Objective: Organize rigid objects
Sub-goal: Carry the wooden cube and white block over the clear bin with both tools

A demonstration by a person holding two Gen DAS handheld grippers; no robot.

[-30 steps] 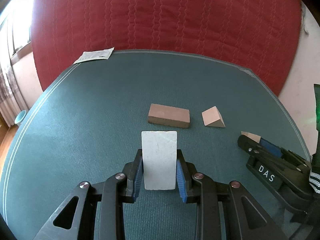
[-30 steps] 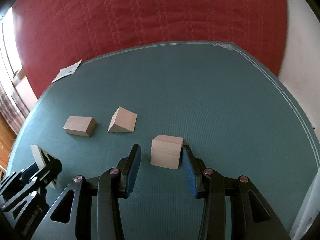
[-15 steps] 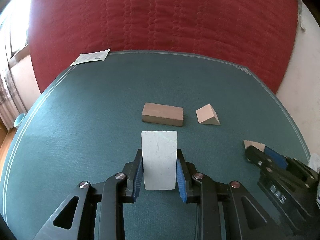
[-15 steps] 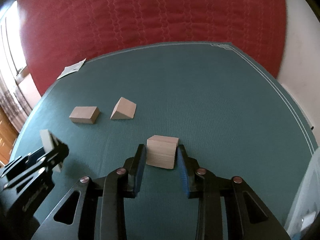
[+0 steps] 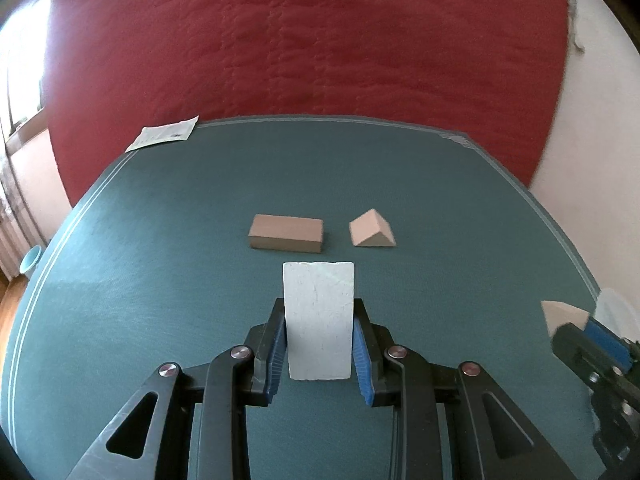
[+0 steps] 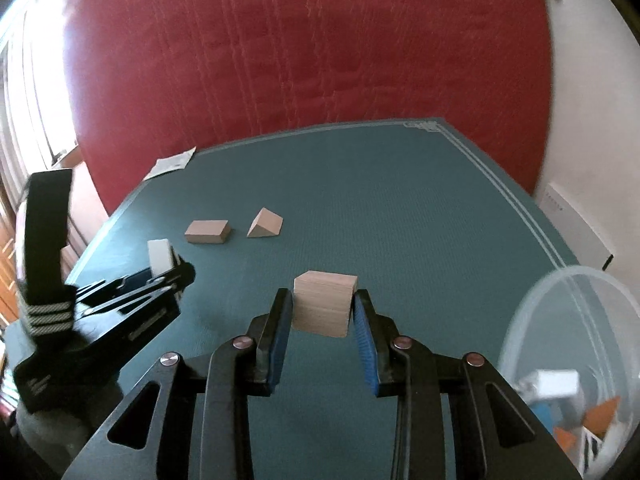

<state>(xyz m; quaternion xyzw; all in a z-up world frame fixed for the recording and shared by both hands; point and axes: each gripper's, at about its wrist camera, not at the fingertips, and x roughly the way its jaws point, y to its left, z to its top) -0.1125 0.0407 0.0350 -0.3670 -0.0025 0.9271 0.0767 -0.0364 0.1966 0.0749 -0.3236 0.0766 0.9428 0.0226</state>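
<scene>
Wooden cube (image 6: 325,303) is getting pinched by the right hand-held gripper (image 6: 322,330), lifted off the green tabletop (image 6: 400,208), while the left hand-held gripper (image 5: 319,346) is squeezing a white block (image 5: 319,320). Both are probably heading into the clear bin (image 6: 532,308) at the right edge (rim needs clearing). Brick (image 5: 286,233) and wedge (image 5: 371,229) are waiting mid-mat, plenty of open room around.

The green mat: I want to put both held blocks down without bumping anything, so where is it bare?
Bare: the wide far stretch of the green mat behind the flat brown rectangular block and tan wooden wedge, and its left side. Crowded: the near right edge, by the clear plastic bin of pieces.
</scene>
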